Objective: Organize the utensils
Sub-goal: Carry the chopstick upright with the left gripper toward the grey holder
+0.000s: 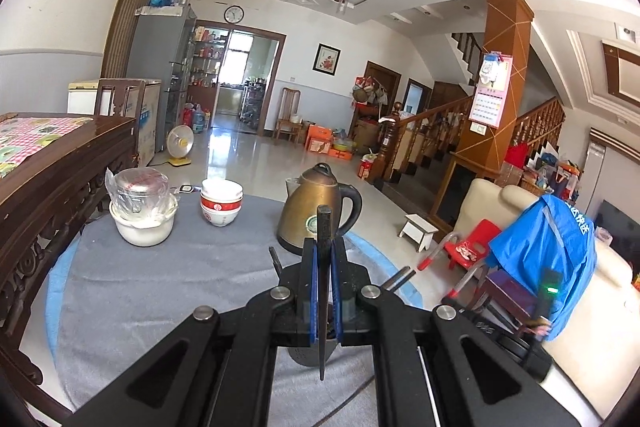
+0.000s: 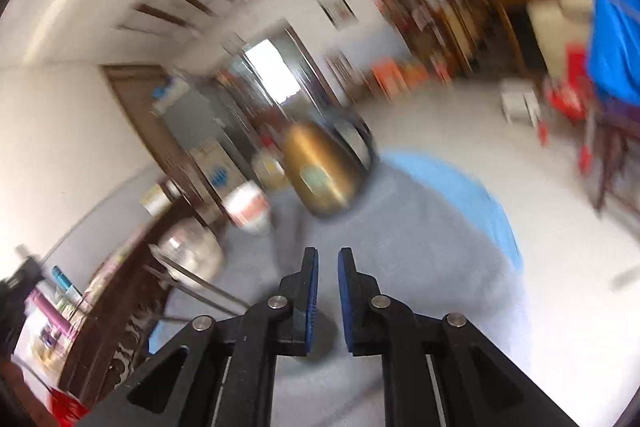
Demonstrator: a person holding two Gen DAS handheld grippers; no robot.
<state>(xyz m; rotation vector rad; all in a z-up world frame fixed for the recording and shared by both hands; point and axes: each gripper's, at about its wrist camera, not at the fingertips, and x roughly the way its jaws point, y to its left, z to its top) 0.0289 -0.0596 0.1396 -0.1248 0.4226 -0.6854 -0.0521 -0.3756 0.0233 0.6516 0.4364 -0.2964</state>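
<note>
The left gripper (image 1: 325, 247) is clamped on a black utensil (image 1: 323, 291), held upright between its blue pads (image 1: 314, 291). Ahead to its left stand stacked bowls (image 1: 221, 201); directly ahead, a brass kettle (image 1: 314, 213). The right gripper (image 2: 328, 259) shows a narrow gap, holding nothing. Its view is blurred; the kettle (image 2: 324, 171) lies ahead.

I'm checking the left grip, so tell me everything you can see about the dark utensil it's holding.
The dark utensil is a thin, flat, black strip, matte, probably metal or plastic. It stands nearly upright, clamped between the blue pads of the left gripper, its squared top rising above the fingertips in front of the kettle. Its lower end tapers to a point below the pads. What kind of utensil it is cannot be told.
</note>
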